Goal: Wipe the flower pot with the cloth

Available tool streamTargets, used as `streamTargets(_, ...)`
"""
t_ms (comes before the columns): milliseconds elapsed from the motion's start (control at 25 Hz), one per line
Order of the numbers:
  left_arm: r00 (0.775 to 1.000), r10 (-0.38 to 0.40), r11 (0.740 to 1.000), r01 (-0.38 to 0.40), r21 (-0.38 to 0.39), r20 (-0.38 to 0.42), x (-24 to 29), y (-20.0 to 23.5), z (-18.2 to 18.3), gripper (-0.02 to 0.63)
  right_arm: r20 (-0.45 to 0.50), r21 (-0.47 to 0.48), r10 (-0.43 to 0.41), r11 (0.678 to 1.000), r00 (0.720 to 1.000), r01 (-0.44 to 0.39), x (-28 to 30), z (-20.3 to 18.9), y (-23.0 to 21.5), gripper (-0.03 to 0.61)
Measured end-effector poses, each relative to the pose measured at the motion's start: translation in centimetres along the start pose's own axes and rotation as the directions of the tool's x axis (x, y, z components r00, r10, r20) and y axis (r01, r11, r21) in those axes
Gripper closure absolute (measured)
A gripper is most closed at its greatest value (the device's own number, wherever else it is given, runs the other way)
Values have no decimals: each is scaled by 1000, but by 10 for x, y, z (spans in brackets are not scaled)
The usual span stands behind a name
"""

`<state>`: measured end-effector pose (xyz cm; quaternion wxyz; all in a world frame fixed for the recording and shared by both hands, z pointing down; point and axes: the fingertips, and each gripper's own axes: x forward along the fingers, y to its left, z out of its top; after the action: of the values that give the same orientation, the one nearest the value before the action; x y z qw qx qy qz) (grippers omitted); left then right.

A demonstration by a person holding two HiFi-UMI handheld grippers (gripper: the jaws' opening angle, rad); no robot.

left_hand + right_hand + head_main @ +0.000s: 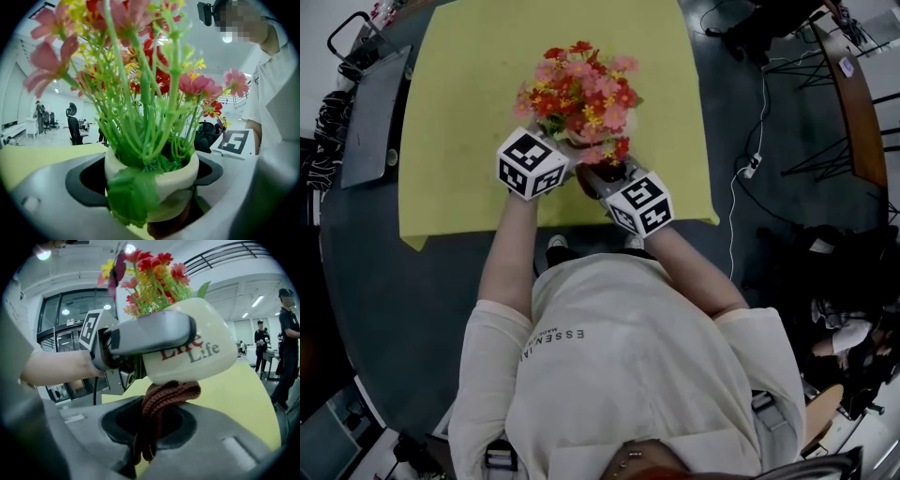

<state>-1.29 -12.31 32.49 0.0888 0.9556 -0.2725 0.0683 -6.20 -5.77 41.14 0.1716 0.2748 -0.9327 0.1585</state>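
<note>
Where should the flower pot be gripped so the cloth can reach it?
Grip the flower pot across its cream upper wall, from the side: flowers block the top, and the left tongs clamped there leave the base free for the brown cloth.

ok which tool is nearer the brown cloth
Right. The right tool holds the cloth between its jaws, pressed against the flower pot's base. The left tool clamps the flower pot's sides, just above the cloth.

The person wears a cream short-sleeved T-shirt (609, 361) with small dark lettering on the back. The left gripper (150, 185) and right gripper (152, 425) are smooth grey, each bearing a white cube (532, 163) with black markers.
</note>
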Motion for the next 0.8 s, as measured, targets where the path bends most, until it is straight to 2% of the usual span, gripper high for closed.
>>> streamTargets(200, 1000, -4, 1000, 4, 19, 16, -2, -3, 11, 61, 7, 17, 85, 996, 996, -85, 4, -1, 15, 529)
streamTargets(320, 999, -29, 1000, 28, 7, 35, -6, -8, 17, 61, -3, 60, 24, 998, 1000, -24, -3, -8, -11, 529)
streamTargets(440, 997, -61, 998, 62, -7, 45, -10, -17, 20, 61, 7, 43, -83, 996, 997, 82, -22, -7, -50, 529)
streamTargets(560, 996, -82, 997, 82, -6, 44, -10, -20, 22, 61, 50, 29, -148, 989, 988, 147, -34, 8, -81, 529)
streamTargets(680, 992, -120, 993, 120, -3, 37, -10, -26, 22, 61, 99, -6, -155, 988, 983, 156, -35, 27, -90, 529)
streamTargets(800, 984, -167, 986, 168, -19, 53, -10, -32, 26, 61, 153, -52, -105, 992, 983, 114, -31, 43, -81, 529)
